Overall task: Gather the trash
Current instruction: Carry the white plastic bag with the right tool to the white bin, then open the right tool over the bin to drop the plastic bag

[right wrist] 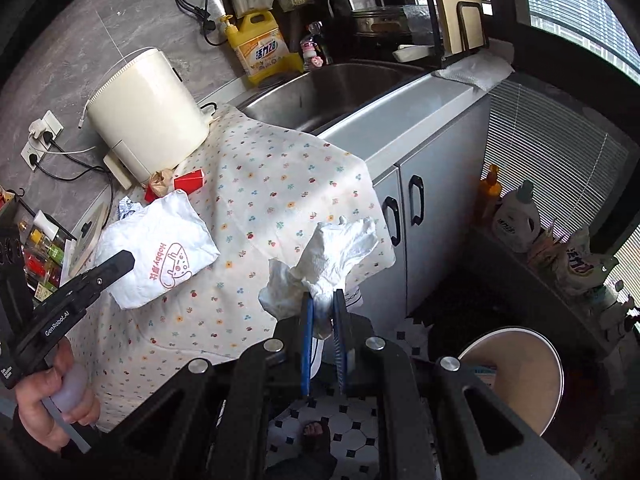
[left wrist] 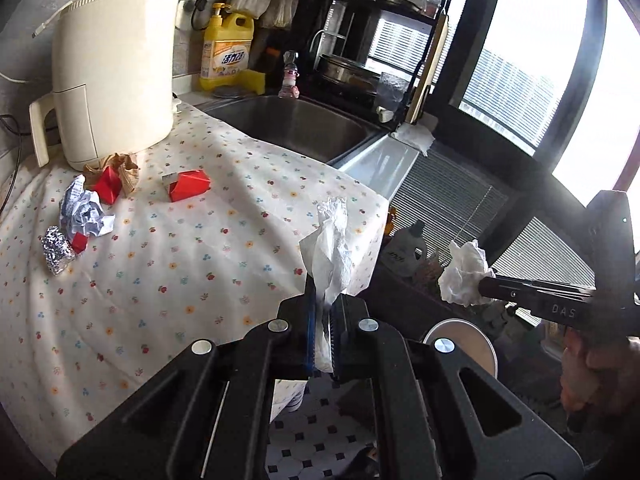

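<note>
Both grippers are loaded. In the left wrist view the left gripper [left wrist: 325, 312] sits low in the centre of the frame, jaws drawn narrow and pinching a white bag [left wrist: 330, 248] that stands up out of them, over the near edge of the flowered cloth [left wrist: 180, 280]. From the right wrist view that same piece shows in the left half of the frame as a flat white pouch with a pink printed logo, hanging off the tip of the left gripper's finger.

The right gripper [right wrist: 323, 304] sits at lower centre of its own view, blue pads nearly together, clamped on a crumpled white tissue [right wrist: 332, 256] that fans up and to the right above the fingertips. In the left wrist view that wad shows at the right edge of the frame, pinched at the tip of the right gripper's dark finger.

More trash lies on the cloth at the left of the left wrist view: a crumpled printed paper [left wrist: 84, 212], a foil ball [left wrist: 56, 250], two red cartons [left wrist: 190, 186] and brown paper scraps [left wrist: 126, 170], all near the foot of the cream appliance [left wrist: 116, 80]. A round bin [right wrist: 520, 376] opens at lower right in the right wrist view, down beside the cabinet, below and to the right of the gripped tissue.
</note>
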Available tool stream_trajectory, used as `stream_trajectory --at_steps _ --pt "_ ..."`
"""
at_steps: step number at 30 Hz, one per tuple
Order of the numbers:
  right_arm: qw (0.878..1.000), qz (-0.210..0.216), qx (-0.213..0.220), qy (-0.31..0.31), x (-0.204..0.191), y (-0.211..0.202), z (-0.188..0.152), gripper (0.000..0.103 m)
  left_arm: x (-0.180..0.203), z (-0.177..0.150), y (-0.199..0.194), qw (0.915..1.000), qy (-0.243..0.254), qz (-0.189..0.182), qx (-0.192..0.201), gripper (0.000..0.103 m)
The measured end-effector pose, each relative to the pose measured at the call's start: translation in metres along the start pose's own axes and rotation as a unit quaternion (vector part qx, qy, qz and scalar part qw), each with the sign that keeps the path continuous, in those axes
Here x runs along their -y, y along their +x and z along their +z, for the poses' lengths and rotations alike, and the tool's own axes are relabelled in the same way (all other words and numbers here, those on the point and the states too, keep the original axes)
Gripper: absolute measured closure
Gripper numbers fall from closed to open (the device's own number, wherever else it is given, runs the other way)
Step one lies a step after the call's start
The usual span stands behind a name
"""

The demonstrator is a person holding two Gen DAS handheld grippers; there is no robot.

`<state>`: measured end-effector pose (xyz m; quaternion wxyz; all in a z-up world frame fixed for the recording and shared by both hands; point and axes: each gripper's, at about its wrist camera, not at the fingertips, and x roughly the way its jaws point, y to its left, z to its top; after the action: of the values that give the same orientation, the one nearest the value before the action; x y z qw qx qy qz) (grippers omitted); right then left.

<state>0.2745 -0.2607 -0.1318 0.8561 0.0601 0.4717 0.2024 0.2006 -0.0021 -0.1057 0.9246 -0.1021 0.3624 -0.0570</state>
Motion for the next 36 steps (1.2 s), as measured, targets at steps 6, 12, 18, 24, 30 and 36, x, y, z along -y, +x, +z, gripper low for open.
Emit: stream_trajectory --at_steps 6,12,18,24,30,36 --pt "0.999 -0.035 0.003 0.039 0.055 -0.018 -0.015 0.092 0.046 0.001 0.029 0.9989 0.026 -0.036 -0.016 0.097" --pt "0.995 -0.073 -0.004 0.075 0.108 -0.031 -0.035 0.092 0.095 -0.004 0.059 0.9957 0.049 -0.070 -0.035 0.097" --pt "0.989 -0.104 -0.030 0.103 0.159 -0.033 -0.060 0.092 0.137 -0.018 0.090 0.9922 0.055 -0.097 -0.055 0.097" --pt "0.984 -0.119 -0.058 0.123 0.194 -0.026 -0.081 0.090 0.170 -0.039 0.117 0.9884 0.059 -0.114 -0.081 0.097" --pt "0.980 -0.113 -0.081 0.142 0.217 -0.021 -0.097 0.057 0.194 -0.054 0.134 0.9856 0.060 -0.123 -0.099 0.097" --pt "0.976 -0.121 -0.088 0.158 0.235 -0.024 -0.109 0.051 0.216 -0.069 0.147 0.9813 0.069 -0.132 -0.122 0.097"
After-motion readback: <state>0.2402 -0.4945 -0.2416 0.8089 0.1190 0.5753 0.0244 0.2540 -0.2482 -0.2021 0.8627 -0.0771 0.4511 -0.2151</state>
